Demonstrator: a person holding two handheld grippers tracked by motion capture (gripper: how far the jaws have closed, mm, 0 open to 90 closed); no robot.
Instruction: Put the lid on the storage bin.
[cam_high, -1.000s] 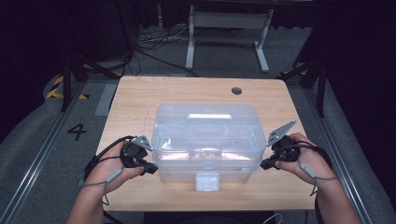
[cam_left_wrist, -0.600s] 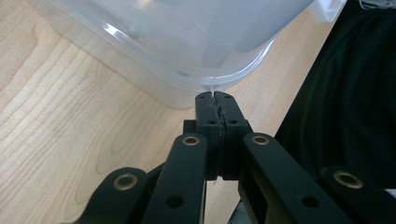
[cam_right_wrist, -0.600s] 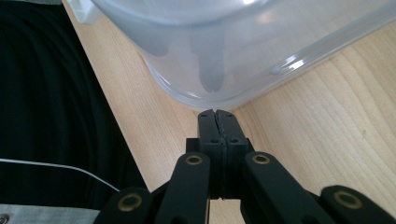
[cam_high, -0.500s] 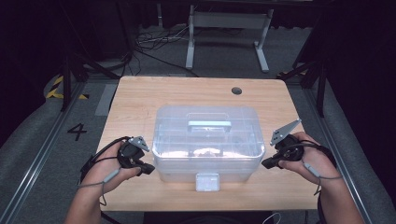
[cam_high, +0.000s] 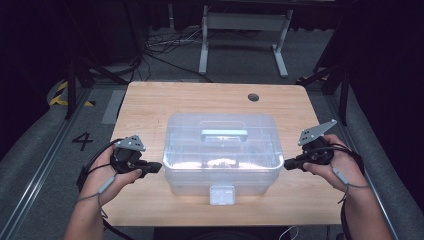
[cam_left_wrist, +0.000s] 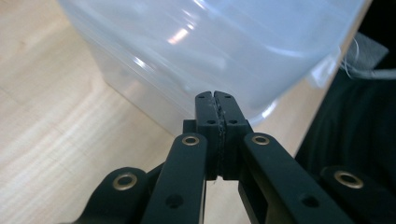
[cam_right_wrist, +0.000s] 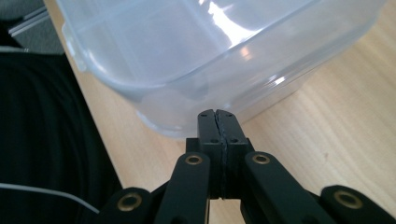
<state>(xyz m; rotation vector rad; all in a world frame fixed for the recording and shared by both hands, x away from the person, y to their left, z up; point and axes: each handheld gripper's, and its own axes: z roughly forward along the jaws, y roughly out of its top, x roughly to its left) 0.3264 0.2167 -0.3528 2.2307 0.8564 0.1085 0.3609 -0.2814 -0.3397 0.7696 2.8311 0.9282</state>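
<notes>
On the pale grained wooden table (cam_high: 150, 105), both black grippers, left gripper (cam_high: 156, 167) and right gripper (cam_high: 289, 163), pressed together, flank a rounded translucent plastic box (cam_high: 222, 150).

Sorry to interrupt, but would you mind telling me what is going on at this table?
A person holds a claw in each hand on either side of a clear plastic box that sits on the wooden table. The left claw and the right claw are both shut, holding nothing, with their tips close against the box's side walls. The lid, with its handle, is on, and the front latch looks closed.
</notes>
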